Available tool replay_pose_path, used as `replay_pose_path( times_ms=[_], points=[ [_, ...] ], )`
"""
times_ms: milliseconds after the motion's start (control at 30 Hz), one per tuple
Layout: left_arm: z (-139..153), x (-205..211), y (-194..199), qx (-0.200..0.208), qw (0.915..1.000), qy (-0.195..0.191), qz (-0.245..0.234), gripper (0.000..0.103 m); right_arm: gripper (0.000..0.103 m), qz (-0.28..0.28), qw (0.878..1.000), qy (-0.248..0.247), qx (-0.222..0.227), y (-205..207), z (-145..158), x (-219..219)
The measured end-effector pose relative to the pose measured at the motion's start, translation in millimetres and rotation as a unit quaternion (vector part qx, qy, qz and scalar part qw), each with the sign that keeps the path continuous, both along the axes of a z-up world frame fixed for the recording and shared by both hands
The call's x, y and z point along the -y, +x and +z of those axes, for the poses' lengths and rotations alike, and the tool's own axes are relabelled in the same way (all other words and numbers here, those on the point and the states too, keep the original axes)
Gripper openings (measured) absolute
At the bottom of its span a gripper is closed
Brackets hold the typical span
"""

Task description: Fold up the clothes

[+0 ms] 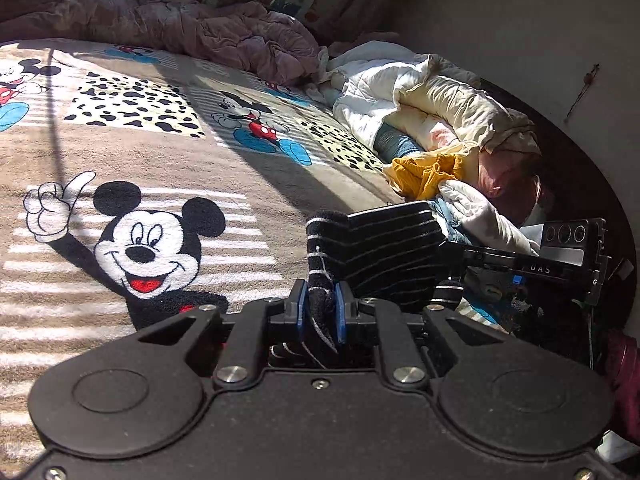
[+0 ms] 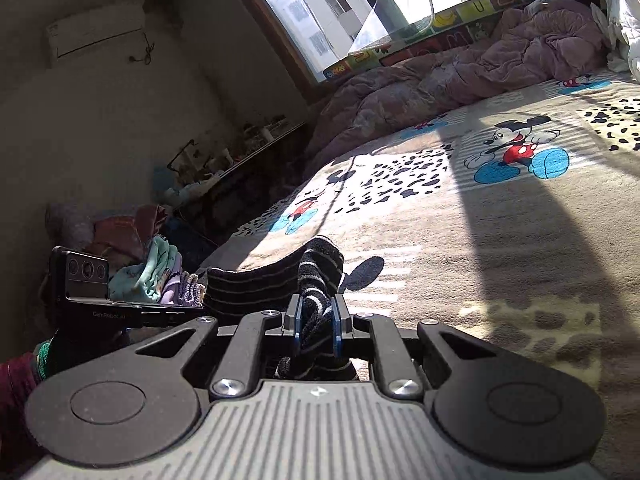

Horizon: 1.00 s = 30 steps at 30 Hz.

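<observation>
A black knit garment with thin white stripes (image 1: 384,252) hangs between my two grippers above the bed. My left gripper (image 1: 320,312) is shut on one bunched edge of it, the blue pads pressing the fabric. In the right wrist view the same striped garment (image 2: 256,288) stretches leftwards, and my right gripper (image 2: 317,322) is shut on its other bunched edge. The right gripper's body (image 1: 560,256) shows at the right of the left wrist view, with a white-gloved hand (image 1: 480,212) behind it.
A brown cartoon-mouse blanket (image 1: 160,152) covers the bed. A crumpled mauve duvet (image 1: 180,20) lies along the far side under the window (image 2: 380,0). White and cream bedding (image 1: 420,96) and a mustard cloth (image 1: 424,172) pile at one side. Folded clothes (image 2: 160,276) lie beside the bed.
</observation>
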State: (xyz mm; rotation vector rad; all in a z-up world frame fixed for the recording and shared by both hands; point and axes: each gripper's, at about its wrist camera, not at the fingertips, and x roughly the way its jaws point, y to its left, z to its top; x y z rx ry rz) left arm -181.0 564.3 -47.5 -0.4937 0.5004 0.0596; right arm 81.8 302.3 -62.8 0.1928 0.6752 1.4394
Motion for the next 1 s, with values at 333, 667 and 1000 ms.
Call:
replay_pose_path(
  times_ms=[333, 667, 1000],
  points=[
    [29.4, 103.3, -97.9, 0.034, 0.9948, 0.095, 0.016, 0.012, 0.016, 0.024, 0.997, 0.036, 0.062, -99.3, 37.1, 91.4],
    [-19.8, 207.6, -139.1, -0.022, 0.9679, 0.25, -0.001, 0.012, 0.016, 0.064, 0.962, -0.059, 0.258, -200.6, 12.4, 147.7],
    [-75.4, 253.3, -140.3, -0.1, 0.923, 0.366, -0.067, 0.024, 0.022, 0.127, 0.871, -0.151, 0.45, -267.2, -37.9, 160.9]
  ],
)
